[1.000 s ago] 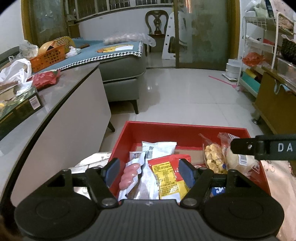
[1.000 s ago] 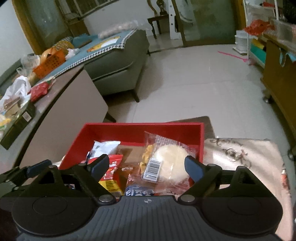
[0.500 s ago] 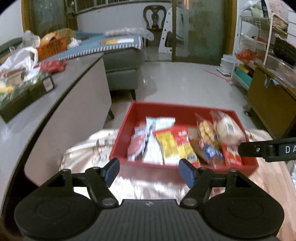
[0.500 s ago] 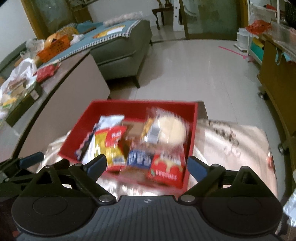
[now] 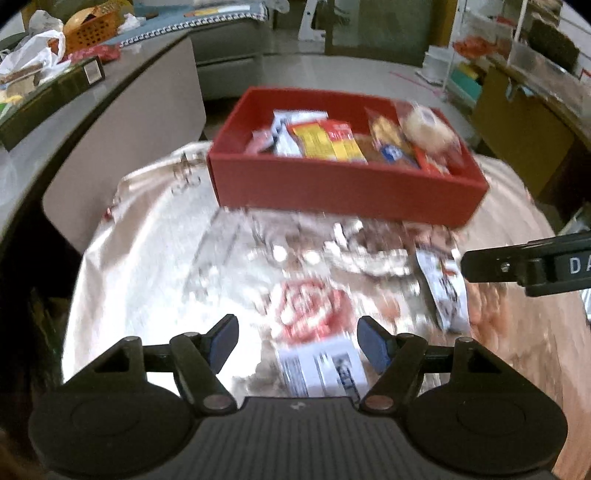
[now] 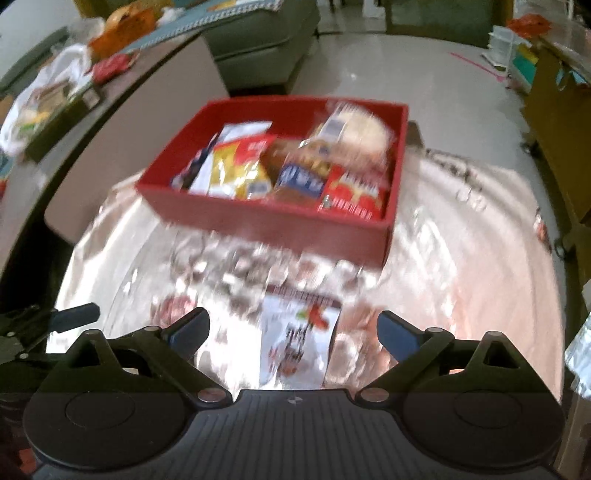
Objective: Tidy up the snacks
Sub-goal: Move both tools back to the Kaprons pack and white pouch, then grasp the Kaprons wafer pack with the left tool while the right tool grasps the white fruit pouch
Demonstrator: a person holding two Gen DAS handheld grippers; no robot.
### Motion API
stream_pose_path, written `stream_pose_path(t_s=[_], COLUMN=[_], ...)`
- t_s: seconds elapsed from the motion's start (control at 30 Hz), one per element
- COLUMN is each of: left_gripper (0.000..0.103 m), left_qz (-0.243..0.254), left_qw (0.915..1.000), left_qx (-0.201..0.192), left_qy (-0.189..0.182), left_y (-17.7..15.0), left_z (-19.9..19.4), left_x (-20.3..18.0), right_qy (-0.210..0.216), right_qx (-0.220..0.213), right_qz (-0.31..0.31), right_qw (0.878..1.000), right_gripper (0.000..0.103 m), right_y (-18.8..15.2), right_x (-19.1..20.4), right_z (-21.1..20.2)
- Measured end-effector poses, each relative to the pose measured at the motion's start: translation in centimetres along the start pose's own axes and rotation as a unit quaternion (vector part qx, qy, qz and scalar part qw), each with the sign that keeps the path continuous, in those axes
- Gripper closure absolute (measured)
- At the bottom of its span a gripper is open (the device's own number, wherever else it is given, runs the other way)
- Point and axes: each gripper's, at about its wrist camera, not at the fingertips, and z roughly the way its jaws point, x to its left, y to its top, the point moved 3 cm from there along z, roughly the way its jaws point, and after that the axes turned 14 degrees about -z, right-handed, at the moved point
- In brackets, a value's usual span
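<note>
Both hand-held grippers, left (image 5: 297, 341) part-open and right (image 6: 293, 334) opening, have pulled back empty from the red box (image 5: 343, 184) over loose packets (image 6: 295, 343).

Pale glossy tile floor (image 6: 424, 85), bright w/ overhead light reflections; a pink line marked on it far right. Grey-green sofa (image 6: 266, 44) at back, patterned blue throw (image 5: 225, 11) over the top. Long grey counter (image 5: 110, 96) runs down the left side w/ curved dark edge, cluttered: orange basket (image 5: 92, 27), white plastic bag (image 5: 33, 55), dark green box (image 5: 55, 92), red packet (image 5: 96, 55). Right side: wooden cabinet (image 5: 524, 122), white wire rack (image 5: 476, 51) w/ coloured items behind it. White chair (image 5: 314, 22) near the far doorway. Foreground worktop (image 6: 480, 258) covered w/ shiny pinkish patterned cloth, heavily blurred.
</note>
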Motion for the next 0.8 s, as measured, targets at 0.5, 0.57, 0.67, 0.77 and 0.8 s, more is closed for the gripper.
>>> stream_pose_path(t_s=[0.5,0.57,0.67,0.77,0.8], left_gripper=[0.038,0.034,0.032,0.032,0.032], left_qz=[-0.023,-0.024,-0.018,-0.013,-0.012], left_qw=[0.9986,0.9984,0.9981,0.9976,0.9975], left_qx=[0.033,0.035,0.041,0.049,0.051], left_qy=[0.034,0.037,0.043,0.047,0.047], left_y=[-2.8,-3.0,-3.4,-3.8,-3.9], left_z=[2.6,2.9,3.4,4.0,4.2], left_x=[-0.8,-0.8,-1.0,-1.0,-1.0], right_qy=[0.032,0.032,0.028,0.014,0.009], right_qx=[0.049,0.057,0.073,0.084,0.086], right_qz=[0.045,0.043,0.029,0.01,0.005], right_qw=[0.997,0.997,0.997,0.996,0.996], right_gripper=[0.003,0.001,0.001,0.0,0.0], right_y=[-2.1,-2.0,-2.0,-2.1,-2.0], right_x=[-0.4,-0.1,0.7,1.5,1.7], right_z=[4.3,5.0,6.3,7.4,7.5])
